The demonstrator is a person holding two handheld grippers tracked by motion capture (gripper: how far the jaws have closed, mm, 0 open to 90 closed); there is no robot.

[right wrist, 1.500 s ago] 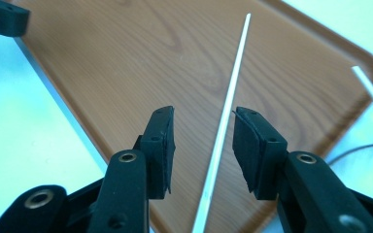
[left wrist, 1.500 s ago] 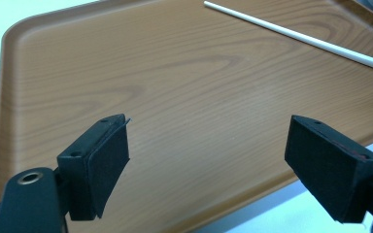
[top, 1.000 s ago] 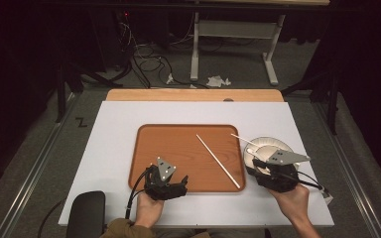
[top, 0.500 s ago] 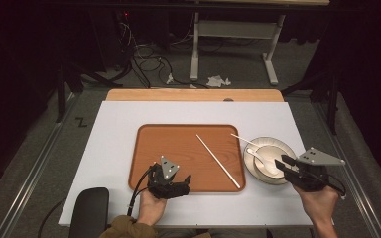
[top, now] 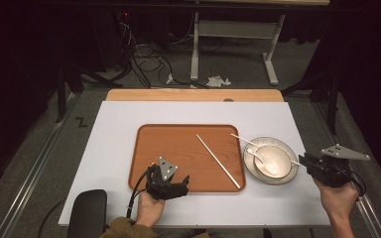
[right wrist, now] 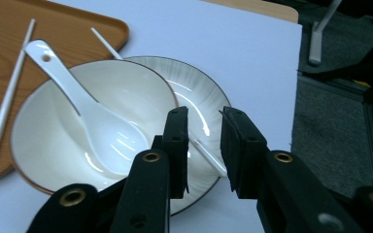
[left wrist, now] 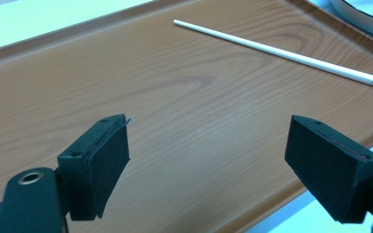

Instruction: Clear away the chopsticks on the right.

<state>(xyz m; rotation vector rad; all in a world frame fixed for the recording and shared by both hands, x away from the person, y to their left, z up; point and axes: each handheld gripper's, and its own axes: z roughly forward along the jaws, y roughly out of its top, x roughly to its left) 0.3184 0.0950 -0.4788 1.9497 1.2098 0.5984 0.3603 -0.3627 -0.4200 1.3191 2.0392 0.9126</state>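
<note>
Two white sticks matter here. The first chopstick point(top: 218, 161) lies flat on the brown tray point(top: 144, 163). The second chopstick point(top: 238, 137) lies across the plate point(right wrist: 199, 92) and behind the bowl point(right wrist: 43, 131), to the right of the tray on the white worktop point(top: 129, 109). A white spoon point(right wrist: 107, 131) rests in the bowl.

Your right gripper point(right wrist: 205, 114) is the near one. It sits at the right rim of the plate, pointing in toward the bowl. The second chopstick points its long way right at you, from the far tray corner down to your jaws. Its near end lies in the gap between them. Your jaws have just been closing and now stand a little apart. The pads do not look like they press the stick yet, so you hold nothing.

Your left gripper point(left wrist: 206, 131) rests low over the near part of the tray. Its jaws are wide open with nothing in them. The first chopstick lies well beyond them, slanting across.

I think the next move is a squeeze on that near end. Keep the jaws lined up along the stick, or it may roll off the rim.
</note>
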